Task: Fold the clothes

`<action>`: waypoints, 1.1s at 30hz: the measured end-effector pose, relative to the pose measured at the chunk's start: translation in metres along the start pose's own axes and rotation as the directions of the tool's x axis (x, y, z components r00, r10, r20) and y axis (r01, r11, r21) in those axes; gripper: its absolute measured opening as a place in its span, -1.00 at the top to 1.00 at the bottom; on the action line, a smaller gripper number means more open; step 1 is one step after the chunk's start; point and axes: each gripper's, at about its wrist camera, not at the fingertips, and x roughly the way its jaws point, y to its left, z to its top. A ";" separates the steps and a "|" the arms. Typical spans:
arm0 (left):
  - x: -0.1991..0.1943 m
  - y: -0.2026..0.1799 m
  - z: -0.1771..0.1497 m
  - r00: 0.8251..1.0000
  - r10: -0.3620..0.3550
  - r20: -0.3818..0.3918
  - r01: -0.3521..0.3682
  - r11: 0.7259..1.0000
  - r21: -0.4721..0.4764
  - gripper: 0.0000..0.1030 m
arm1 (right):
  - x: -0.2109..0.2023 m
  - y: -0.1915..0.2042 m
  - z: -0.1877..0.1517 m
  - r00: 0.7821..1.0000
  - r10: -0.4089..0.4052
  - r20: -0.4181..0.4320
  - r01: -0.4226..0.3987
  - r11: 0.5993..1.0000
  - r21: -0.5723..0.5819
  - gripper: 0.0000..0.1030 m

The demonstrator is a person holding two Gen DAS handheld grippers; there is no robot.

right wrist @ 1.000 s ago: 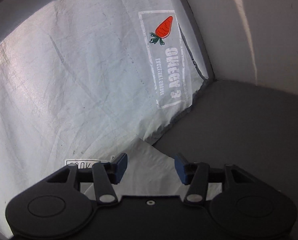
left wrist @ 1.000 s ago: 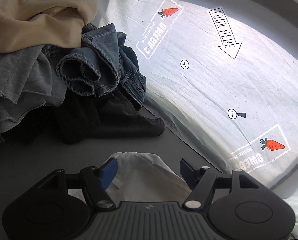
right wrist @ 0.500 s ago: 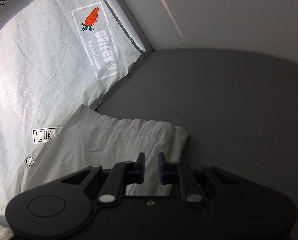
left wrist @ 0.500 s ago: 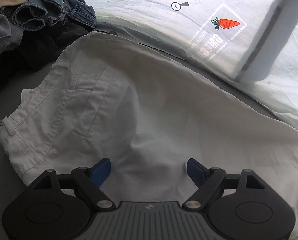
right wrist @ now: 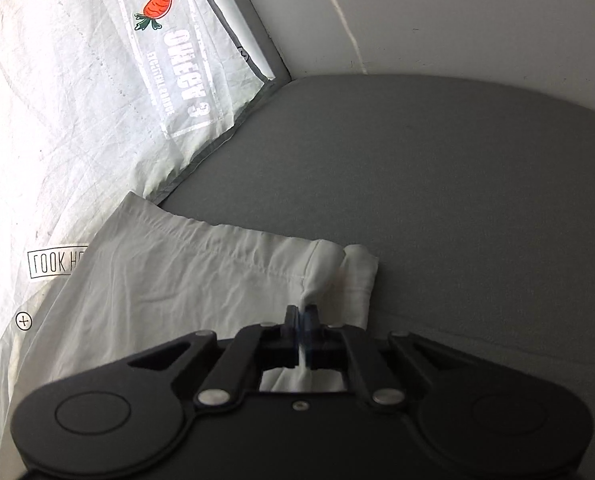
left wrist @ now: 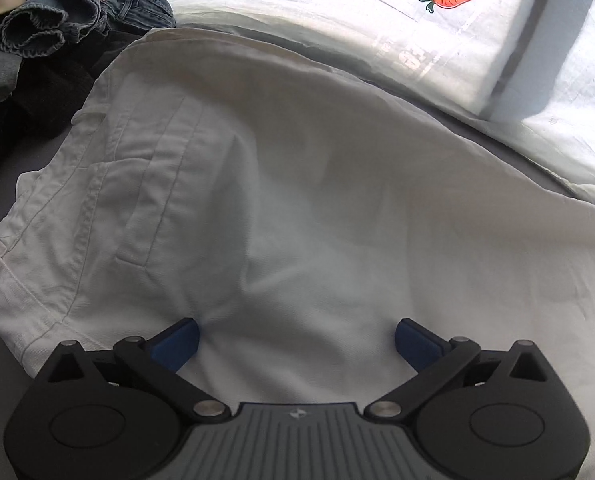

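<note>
Grey table [right wrist: 437, 168]: right claw [right wrist: 300, 318] pinches trousers [right wrist: 185, 280] (white).

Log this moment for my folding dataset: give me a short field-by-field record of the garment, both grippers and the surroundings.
garment: white trousers spread on the grey surface, waistband end at the left of the left wrist view
left gripper: open, blue pads wide apart over the trousers
right gripper: shut on a bunched fold near the trousers' hem
printed sheet: white, carrot logo, beyond the trousers
other clothes: blue jeans and dark garments piled at upper left
fold status: not yet folded
</note>
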 end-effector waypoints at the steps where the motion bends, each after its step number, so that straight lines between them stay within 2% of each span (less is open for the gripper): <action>1: -0.001 0.001 0.001 1.000 -0.006 -0.003 0.006 1.000 -0.015 -1.00 | -0.010 -0.003 0.002 0.999 0.017 0.030 -0.018 1.000 0.025 0.98; 3: -0.004 0.008 0.006 1.000 -0.025 -0.018 0.023 0.997 -0.076 -1.00 | -0.031 -0.011 0.007 0.996 0.038 0.082 -0.046 0.995 0.090 0.98; 5: -0.007 0.017 0.010 0.998 -0.053 -0.031 0.048 0.988 -0.147 -1.00 | -0.037 -0.024 0.008 0.996 0.024 0.090 -0.038 0.987 0.157 0.98; 9: -0.012 0.030 0.011 0.995 -0.082 -0.049 0.072 0.980 -0.184 -1.00 | -0.015 -0.044 -0.002 0.999 -0.032 -0.027 0.037 0.982 0.187 0.93; 10: -0.015 0.033 0.011 0.995 -0.079 -0.054 0.068 0.980 -0.185 -1.00 | -0.017 -0.045 -0.005 0.999 -0.024 -0.029 0.029 0.981 0.191 0.84; 12: -0.023 0.042 0.008 0.998 -0.038 -0.052 0.028 0.982 -0.184 -1.00 | -0.031 -0.045 -0.012 0.999 0.044 -0.011 -0.041 0.976 0.214 0.57; 13: -0.028 0.048 0.006 0.999 -0.019 -0.047 0.011 0.983 -0.183 -1.00 | -0.040 -0.045 -0.019 0.996 0.085 -0.010 -0.081 0.968 0.237 0.11; 14: -0.031 0.055 0.003 0.999 -0.013 -0.044 0.005 0.982 -0.186 -1.00 | -0.048 -0.045 -0.027 0.992 0.128 -0.012 -0.120 0.956 0.267 -0.02; 15: -0.033 0.063 0.000 0.999 -0.016 -0.043 0.008 0.981 -0.194 -1.00 | -0.057 -0.044 -0.035 0.985 0.171 -0.013 -0.159 0.942 0.296 -0.02; 18: -0.041 0.083 -0.009 0.998 -0.048 -0.039 0.037 0.972 -0.230 -1.00 | -0.074 -0.038 -0.068 0.952 0.298 -0.066 -0.253 0.892 0.375 -0.07; 22: -0.049 0.100 -0.018 0.994 -0.107 -0.032 0.095 0.960 -0.263 -1.00 | -0.095 -0.012 -0.129 0.866 0.463 -0.187 -0.353 0.833 0.426 -0.17; 26: -0.051 0.102 -0.019 0.990 -0.135 -0.039 0.123 0.969 -0.216 -1.00 | -0.111 0.014 -0.190 0.794 0.519 -0.315 -0.359 0.820 0.446 -0.21; 29: -0.052 0.106 -0.019 0.990 -0.133 -0.051 0.121 0.973 -0.197 -1.00 | -0.117 0.028 -0.227 0.747 0.550 -0.374 -0.352 0.804 0.480 -0.21; 31: -0.054 0.115 -0.020 0.993 -0.093 -0.070 0.080 0.983 -0.166 -1.00 | -0.121 0.038 -0.243 0.728 0.572 -0.377 -0.372 0.792 0.483 -0.21; 33: -0.054 0.125 -0.018 0.995 -0.067 -0.079 0.056 0.989 -0.137 -1.00 | -0.124 0.052 -0.254 0.726 0.577 -0.373 -0.395 0.794 0.462 -0.22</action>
